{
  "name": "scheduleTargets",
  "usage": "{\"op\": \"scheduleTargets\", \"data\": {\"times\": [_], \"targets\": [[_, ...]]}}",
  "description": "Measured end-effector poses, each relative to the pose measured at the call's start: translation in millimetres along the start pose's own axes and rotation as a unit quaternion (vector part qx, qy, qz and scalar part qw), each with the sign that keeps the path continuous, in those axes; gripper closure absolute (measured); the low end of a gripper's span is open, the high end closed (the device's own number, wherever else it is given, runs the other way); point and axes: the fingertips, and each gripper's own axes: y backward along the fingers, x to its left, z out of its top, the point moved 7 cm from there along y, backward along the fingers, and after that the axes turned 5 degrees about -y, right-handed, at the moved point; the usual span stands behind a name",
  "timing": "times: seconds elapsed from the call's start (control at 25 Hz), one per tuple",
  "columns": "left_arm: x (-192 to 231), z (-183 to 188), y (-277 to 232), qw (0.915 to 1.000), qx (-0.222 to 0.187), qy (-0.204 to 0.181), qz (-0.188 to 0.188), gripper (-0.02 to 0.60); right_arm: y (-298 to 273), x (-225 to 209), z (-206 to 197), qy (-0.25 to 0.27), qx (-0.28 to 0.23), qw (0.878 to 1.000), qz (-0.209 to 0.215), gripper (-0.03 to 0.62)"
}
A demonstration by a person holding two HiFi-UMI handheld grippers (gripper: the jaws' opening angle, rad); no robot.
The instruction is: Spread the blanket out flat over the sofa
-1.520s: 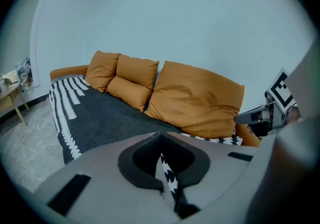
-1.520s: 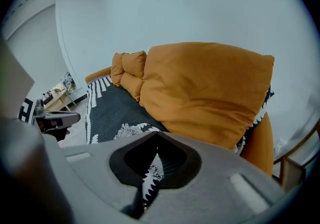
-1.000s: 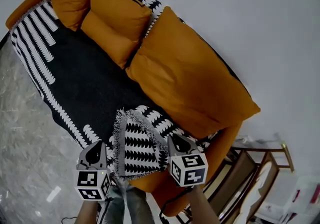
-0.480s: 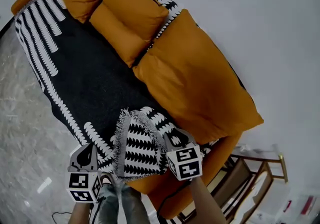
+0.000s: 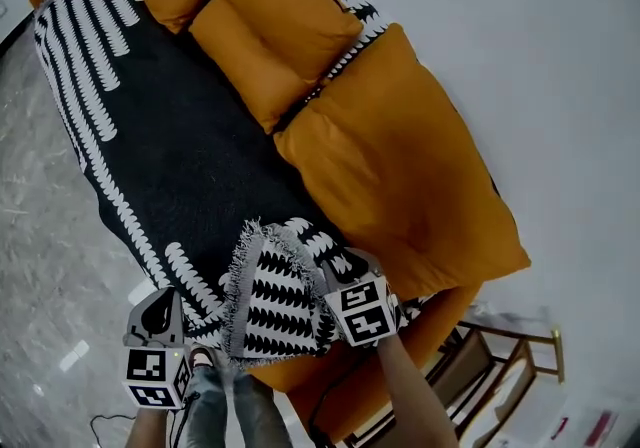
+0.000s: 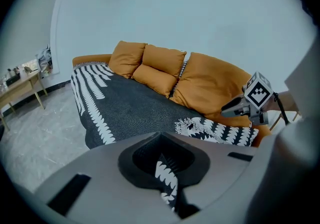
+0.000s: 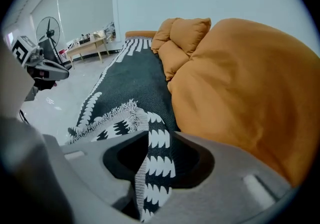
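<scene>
Room: plain white wall; grey marbled floor with a sheen. One wooden desk with small clutter and one standing fan at the far side.
Surface: one orange sofa in smooth fabric with rounded arms, running diagonally in the head view.
Cushions: four, all orange and plump. One large cushion at the end by the tools, three smaller cushions bunched at the far end.
Blanket: one blanket, dark charcoal knit with white toothed stripes along the borders and a pale fringe. It covers the seat, with its front edge hanging over the sofa front.
Near corner: folded corner doubled back on the seat just beside the large cushion, fringe showing, not flat.
Tools: two, grey bodies, each with a black-and-white marker cube.
Left tool: low by the sofa front, clenched on a narrow strip of blanket border.
Right tool: at the folded corner, next to the large cushion. Its jaws have just been opening and now stand apart; a strip of blanket edge hangs loose between them, with gaps on both sides.
Side: wooden frame beyond the sofa's near arm, kind unclear.
Person: bare forearm behind the right tool.
</scene>
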Motion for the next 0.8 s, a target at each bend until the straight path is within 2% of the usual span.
{"op": "scheduleTargets", "data": {"times": [0.32,0.8], "targets": [[-2,-7,-3,1.0,0.005,0.004,-0.001,0.577,-33,-4,-1,0.044,0.034,0.998,-0.001,0.479],[-3,-9,-5,0.9998,0.01,0.018,0.009,0.577,-69,-13,-3,0.057,0.069,0.996,0.008,0.477]]}}
